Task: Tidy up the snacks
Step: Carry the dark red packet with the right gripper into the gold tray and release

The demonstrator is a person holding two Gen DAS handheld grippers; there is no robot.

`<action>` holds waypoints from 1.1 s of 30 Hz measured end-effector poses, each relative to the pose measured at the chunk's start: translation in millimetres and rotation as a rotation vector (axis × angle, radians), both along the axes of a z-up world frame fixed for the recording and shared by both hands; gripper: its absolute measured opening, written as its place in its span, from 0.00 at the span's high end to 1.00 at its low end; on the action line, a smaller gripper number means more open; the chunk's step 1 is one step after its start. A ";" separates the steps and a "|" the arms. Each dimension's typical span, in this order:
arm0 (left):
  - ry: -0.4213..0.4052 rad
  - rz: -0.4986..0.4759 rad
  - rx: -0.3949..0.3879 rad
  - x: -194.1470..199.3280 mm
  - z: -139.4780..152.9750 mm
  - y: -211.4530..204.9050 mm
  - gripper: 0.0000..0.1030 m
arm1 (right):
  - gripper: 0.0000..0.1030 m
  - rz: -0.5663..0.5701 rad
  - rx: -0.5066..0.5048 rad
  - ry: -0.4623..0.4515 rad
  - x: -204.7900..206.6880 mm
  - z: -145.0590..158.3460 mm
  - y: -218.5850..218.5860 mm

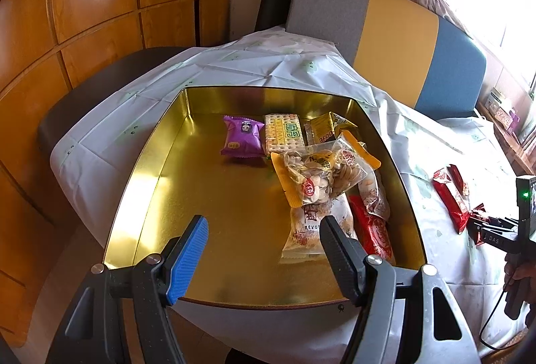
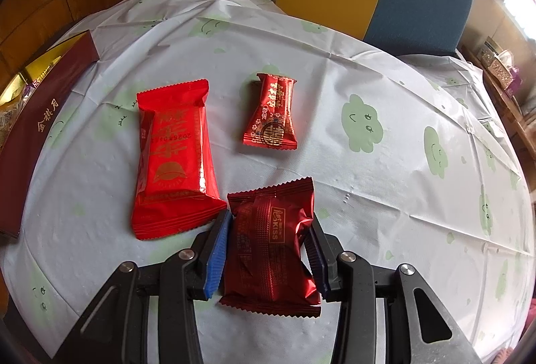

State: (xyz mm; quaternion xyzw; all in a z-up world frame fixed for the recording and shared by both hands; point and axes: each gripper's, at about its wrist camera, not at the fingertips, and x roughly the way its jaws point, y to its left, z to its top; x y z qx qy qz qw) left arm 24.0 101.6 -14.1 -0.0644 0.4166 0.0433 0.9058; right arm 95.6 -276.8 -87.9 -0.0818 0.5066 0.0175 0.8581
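Note:
A gold tin tray (image 1: 160,183) on the table holds several snacks: a purple packet (image 1: 242,136), a cracker pack (image 1: 284,133), a clear nut bag (image 1: 321,173) and a red packet (image 1: 375,230). My left gripper (image 1: 263,230) is open and empty above the tray's near part. My right gripper (image 2: 269,223) is shut on a dark red KISS packet (image 2: 271,243) at the tablecloth. A large bright red packet (image 2: 174,156) lies just left of it. A small red packet (image 2: 273,113) lies beyond. The right gripper (image 1: 492,230) also shows at the right edge of the left wrist view.
The table wears a white cloth with green cloud prints (image 2: 385,79). The tray's dark red outer wall (image 2: 43,126) stands at the left of the right wrist view. A grey, yellow and blue chair back (image 1: 385,39) stands behind the table. Wooden cabinets (image 1: 83,12) are at the left.

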 end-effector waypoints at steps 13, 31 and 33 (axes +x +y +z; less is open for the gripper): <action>0.000 0.003 0.008 -2.0 -2.4 4.6 0.32 | 0.59 -0.025 0.027 0.030 3.9 3.3 -3.1; -0.021 0.161 -0.021 -3.2 3.2 66.9 0.32 | 0.59 0.340 0.241 -0.082 -29.1 93.4 148.3; -0.023 0.194 -0.027 -4.7 3.7 78.7 0.32 | 0.59 0.429 0.257 -0.065 -32.4 90.4 188.1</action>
